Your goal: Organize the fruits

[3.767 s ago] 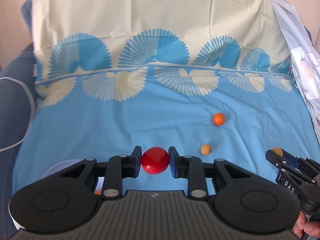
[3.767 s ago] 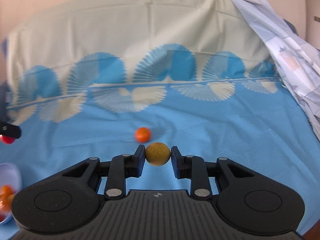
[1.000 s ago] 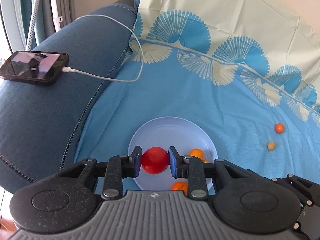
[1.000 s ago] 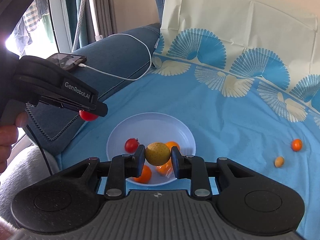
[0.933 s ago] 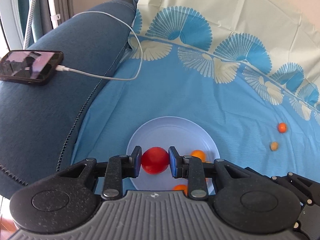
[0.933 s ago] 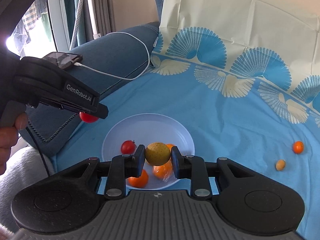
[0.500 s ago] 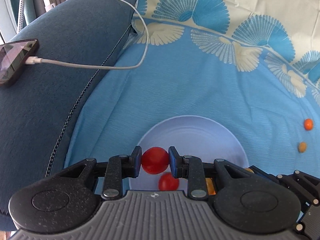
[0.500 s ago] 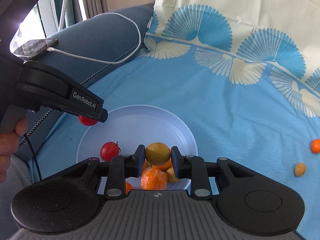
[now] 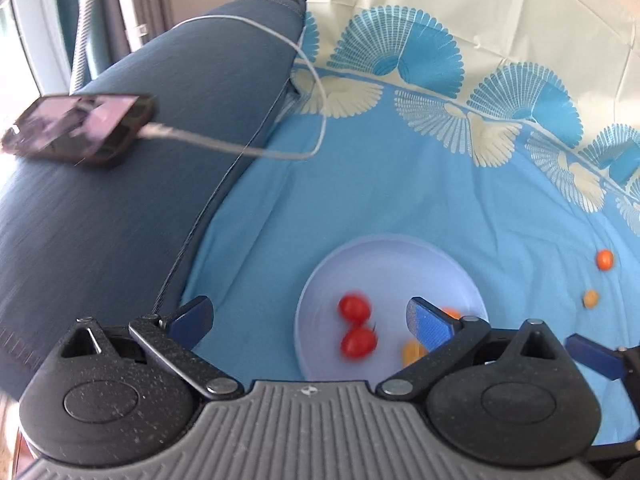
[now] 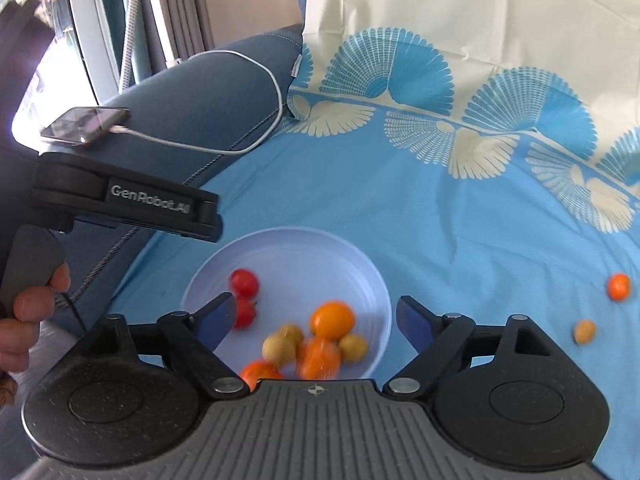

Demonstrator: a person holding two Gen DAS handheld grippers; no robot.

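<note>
Blue sheet with cream fan patterns spread over a sofa seat, dark blue armrest at the left. On the armrest, a phone plugged into a white cable that loops down toward the sheet.

On the sheet, a pale plate. In the plate: two red tomatoes side by side near its left part, then a cluster of oranges and small yellow-brown fruits toward the near edge, some blurred. Well apart to the right, on the bare sheet, a small orange and a small yellow-brown fruit near each other.

Left gripper above the plate's left edge, jaws just swung wide apart, nothing between them. Right gripper over the near side of the plate, jaws likewise just opened wide, nothing gripped, the fruit cluster seen through the gap. At the left of the right wrist view, a hand wrapped round the left gripper's handle.
</note>
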